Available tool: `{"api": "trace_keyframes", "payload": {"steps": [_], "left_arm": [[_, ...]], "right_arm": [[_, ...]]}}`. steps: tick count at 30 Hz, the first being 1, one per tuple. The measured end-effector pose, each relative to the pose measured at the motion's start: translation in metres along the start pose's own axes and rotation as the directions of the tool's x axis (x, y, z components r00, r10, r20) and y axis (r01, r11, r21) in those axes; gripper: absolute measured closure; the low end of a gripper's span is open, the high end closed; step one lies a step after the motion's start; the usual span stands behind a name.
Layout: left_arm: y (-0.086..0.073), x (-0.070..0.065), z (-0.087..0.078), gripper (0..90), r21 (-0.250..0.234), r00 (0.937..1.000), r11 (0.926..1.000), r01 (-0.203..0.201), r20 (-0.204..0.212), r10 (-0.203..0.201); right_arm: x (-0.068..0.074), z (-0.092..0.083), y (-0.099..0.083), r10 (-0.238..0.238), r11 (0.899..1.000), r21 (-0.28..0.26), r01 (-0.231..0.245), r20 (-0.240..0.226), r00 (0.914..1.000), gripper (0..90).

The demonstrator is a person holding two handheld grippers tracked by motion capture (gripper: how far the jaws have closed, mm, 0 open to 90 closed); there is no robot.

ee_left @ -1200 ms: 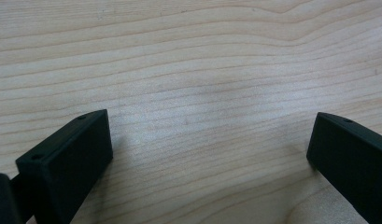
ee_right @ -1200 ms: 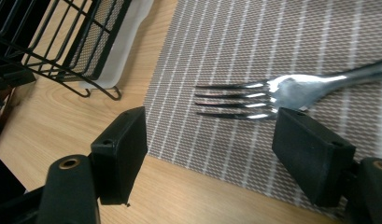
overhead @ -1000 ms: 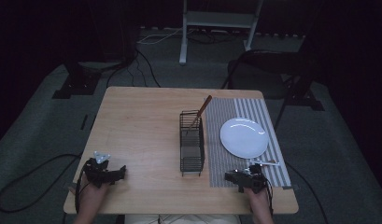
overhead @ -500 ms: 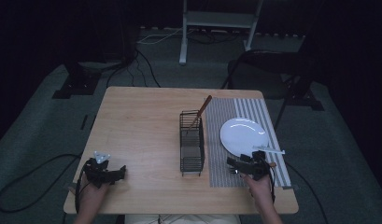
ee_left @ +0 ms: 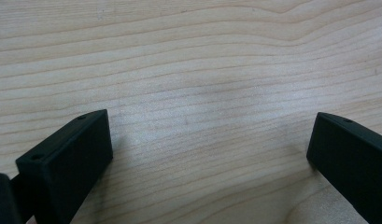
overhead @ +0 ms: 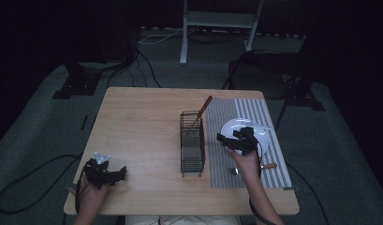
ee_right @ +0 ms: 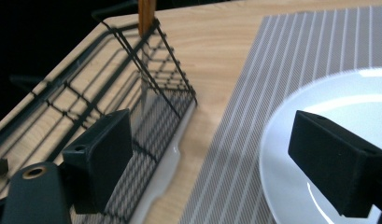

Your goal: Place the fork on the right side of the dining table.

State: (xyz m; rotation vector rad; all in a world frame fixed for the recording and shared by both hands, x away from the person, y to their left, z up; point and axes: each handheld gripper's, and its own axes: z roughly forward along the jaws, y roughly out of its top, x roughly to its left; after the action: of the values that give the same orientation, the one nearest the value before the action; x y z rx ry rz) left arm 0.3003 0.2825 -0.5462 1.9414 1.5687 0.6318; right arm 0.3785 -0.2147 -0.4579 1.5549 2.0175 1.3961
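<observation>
While the left gripper point(overhead: 104, 172) rests jaws apart at the wooden table's point(overhead: 142, 126) seven o'clock, the right gripper point(overhead: 239, 140), jaws apart and empty, hovers over the round white plate point(ee_right: 338, 102) on the grey striped placemat point(overhead: 254, 112), at three o'clock of the black wire basket point(overhead: 192, 140).

Your bench point(overhead: 142, 126) sits in a pool of overhead light while the room around it falls to near black, leaving the high view dim and soft. Close up, the white plate point(ee_right: 328, 116) shows mild glare, and your black fingers point(ee_left: 69, 161) cast faint shadows on sharp wood grain.
</observation>
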Motion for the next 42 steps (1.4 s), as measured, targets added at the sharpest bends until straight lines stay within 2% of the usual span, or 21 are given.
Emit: {"api": "trace_keyframes", "payload": {"steps": [8, 12, 18, 19, 20, 23, 26, 27, 28, 29, 30, 31, 32, 33, 34, 35, 37, 38, 39, 40, 42], "left_arm": [[0.000, 0.000, 0.000, 0.0, 0.000, 1.0000, 1.0000, 0.001, 0.000, -0.001], [0.000, 0.000, 0.000, 0.0, 0.000, 1.0000, 1.0000, 0.000, 0.000, 0.000], [0.000, 0.000, 0.000, 0.1, 0.000, 1.0000, 1.0000, 0.000, 0.000, 0.000], [0.000, 0.000, 0.000, 0.0, 0.000, 1.0000, 1.0000, 0.000, 0.000, 0.000], [0.000, 0.000, 0.000, 0.0, 0.000, 1.0000, 1.0000, 0.000, 0.000, 0.000], [0.000, 0.000, 0.000, 0.0, 0.000, 1.0000, 1.0000, -0.001, 0.001, 0.001], [0.000, 0.000, 0.000, 0.1, 0.000, 1.0000, 1.0000, -0.002, 0.001, 0.002], [0.000, 0.000, 0.000, 0.0, -0.001, 1.0000, 1.0000, -0.002, 0.002, 0.002], [0.000, 0.000, 0.000, 0.0, -0.001, 1.0000, 1.0000, -0.003, 0.003, 0.003], [0.000, 0.000, 0.000, 0.0, -0.001, 1.0000, 1.0000, -0.003, 0.003, 0.003], [0.000, 0.000, 0.000, 0.0, -0.001, 1.0000, 1.0000, -0.003, 0.003, 0.003], [0.000, 0.000, 0.000, 0.1, -0.001, 1.0000, 1.0000, -0.003, 0.003, 0.003], [0.000, 0.000, 0.000, 0.0, -0.001, 1.0000, 1.0000, -0.003, 0.003, 0.003], [0.000, 0.000, 0.000, 0.0, -0.001, 1.0000, 1.0000, -0.003, 0.003, 0.003], [0.000, 0.000, 0.000, 0.1, -0.001, 1.0000, 1.0000, -0.003, 0.003, 0.003], [0.000, 0.000, 0.000, 0.0, -0.001, 1.0000, 1.0000, -0.003, 0.003, 0.003], [0.000, 0.000, 0.000, 0.0, 0.000, 1.0000, 1.0000, -0.003, 0.003, 0.003], [0.000, 0.000, 0.000, 0.0, -0.001, 1.0000, 1.0000, -0.003, 0.003, 0.003], [0.000, 0.000, 0.000, 0.0, -0.001, 1.0000, 1.0000, -0.003, 0.003, 0.003], [0.000, 0.000, 0.000, 0.0, -0.001, 1.0000, 1.0000, -0.003, 0.003, 0.003], [0.000, 0.000, 0.000, 0.0, -0.001, 1.0000, 1.0000, -0.003, 0.003, 0.003]], "right_arm": [[0.017, 0.017, 0.027, -0.008, 1.000, -0.030, 0.008, 0.009, 0.9999, 12.0], [0.027, 0.027, 0.044, -0.011, 0.999, -0.046, 0.011, -0.007, 0.9999, 10.9], [0.038, 0.039, 0.056, -0.003, 0.999, -0.053, 0.001, -0.034, 0.9994, 10.9], [0.043, 0.046, 0.060, -0.006, 0.998, -0.056, 0.004, -0.038, 0.9993, 11.1], [0.043, 0.048, 0.061, -0.006, 0.998, -0.055, 0.004, -0.037, 0.9993, 11.9], [0.042, 0.060, 0.066, 0.004, 0.999, -0.049, -0.004, 0.007, 1.0000, 13.9], [0.037, 0.068, 0.070, 0.015, 0.999, -0.043, -0.014, 0.014, 0.9998, 16.4], [0.032, 0.076, 0.073, 0.024, 0.999, -0.032, -0.023, 0.012, 0.9996, 23.9], [0.030, 0.079, 0.074, 0.022, 1.000, -0.022, -0.022, -0.004, 0.9998, 26.6], [0.029, 0.082, 0.075, 0.016, 1.000, -0.015, -0.016, 0.001, 0.9999, 33.8], [0.029, 0.082, 0.075, 0.016, 1.000, -0.015, -0.016, 0.001, 0.9999, 33.8], [0.029, 0.085, 0.075, 0.002, 1.000, -0.004, -0.002, 0.002, 1.0000, 43.1], [0.029, 0.085, 0.075, 0.002, 1.000, -0.004, -0.002, 0.002, 1.0000, 43.1], [0.028, 0.086, 0.075, 0.005, 1.000, 0.002, -0.005, -0.005, 1.0000, 47.3], [0.028, 0.085, 0.074, 0.012, 1.000, -0.004, -0.012, -0.036, 0.9993, 53.3], [0.030, 0.085, 0.073, -0.001, 1.000, -0.006, 0.001, -0.043, 0.9991, 61.5], [0.034, 0.083, 0.072, -0.030, 0.999, -0.016, 0.029, -0.044, 0.9986, 69.3], [0.036, 0.083, 0.072, -0.047, 0.999, -0.017, 0.046, -0.055, 0.9974, 72.8], [0.036, 0.083, 0.072, -0.047, 0.999, -0.017, 0.046, -0.055, 0.9974, 72.8], [0.038, 0.082, 0.071, -0.067, 0.998, -0.014, 0.066, -0.048, 0.9966, 74.3], [0.037, 0.082, 0.072, -0.065, 0.998, -0.016, 0.064, -0.059, 0.9962, 75.4]]}}
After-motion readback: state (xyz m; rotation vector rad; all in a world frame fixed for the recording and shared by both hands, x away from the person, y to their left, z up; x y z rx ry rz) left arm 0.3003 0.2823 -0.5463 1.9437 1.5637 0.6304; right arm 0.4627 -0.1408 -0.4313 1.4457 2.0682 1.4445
